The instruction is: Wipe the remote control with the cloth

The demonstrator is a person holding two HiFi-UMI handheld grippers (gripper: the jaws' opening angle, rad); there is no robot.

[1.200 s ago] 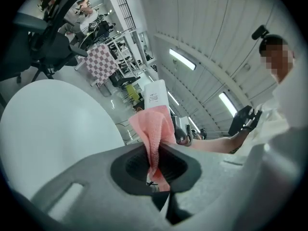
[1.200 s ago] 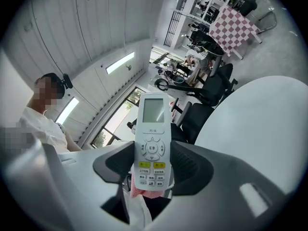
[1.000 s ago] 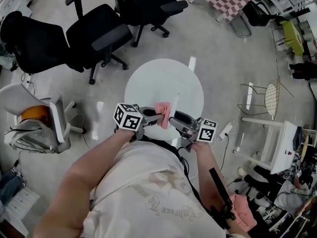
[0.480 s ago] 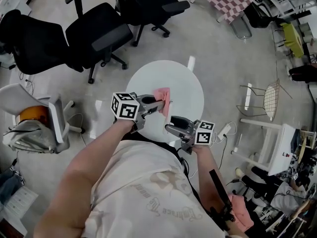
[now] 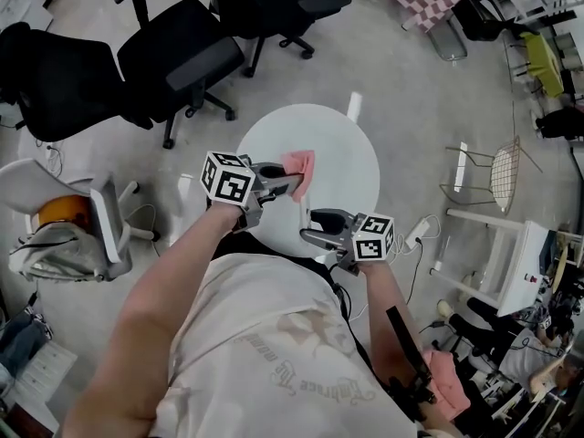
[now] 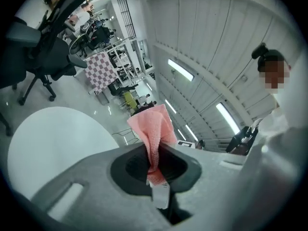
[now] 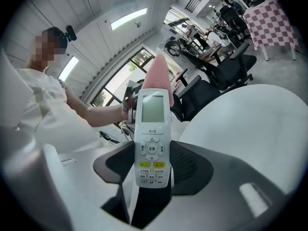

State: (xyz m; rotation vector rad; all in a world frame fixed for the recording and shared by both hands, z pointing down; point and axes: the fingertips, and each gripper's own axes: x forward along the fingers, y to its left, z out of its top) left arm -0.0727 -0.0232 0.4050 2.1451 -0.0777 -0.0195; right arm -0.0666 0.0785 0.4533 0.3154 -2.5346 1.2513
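Since both items are lifted off the round white table (image 5: 342, 144), which lies bare below them, the wipe has to be done in the air, gripper against gripper. Black office chairs (image 5: 173, 62) stand beyond the table and play no part.

The left gripper (image 5: 294, 182) is held over the near part of the table. Its jaws are pressed together on the lower end of the pink cloth (image 6: 153, 129), and the free end stands up past the jaws in a loose fold. The right gripper (image 5: 312, 235) sits nearer the person's body. Its jaws are clamped on the lower part of the remote control (image 7: 153, 138), which stands upright with its screen and keys facing that gripper's camera. In the right gripper view the cloth tip shows behind the top of the remote. The views do not confirm contact, and the head view suggests the two grippers are near each other but not touching.

Assessment: the wiping step is in hand, at a point between strokes. Recommendations:
- Hold the remote steady and move only the cloth.
- Lay the free fold flat against the casing, not just the tip.
- Draw it lengthwise over screen and keys.
- Use light pressure, as the remote is gripped only at its lower end and may pivot or slip.
- The clamped section cannot be reached without regripping.
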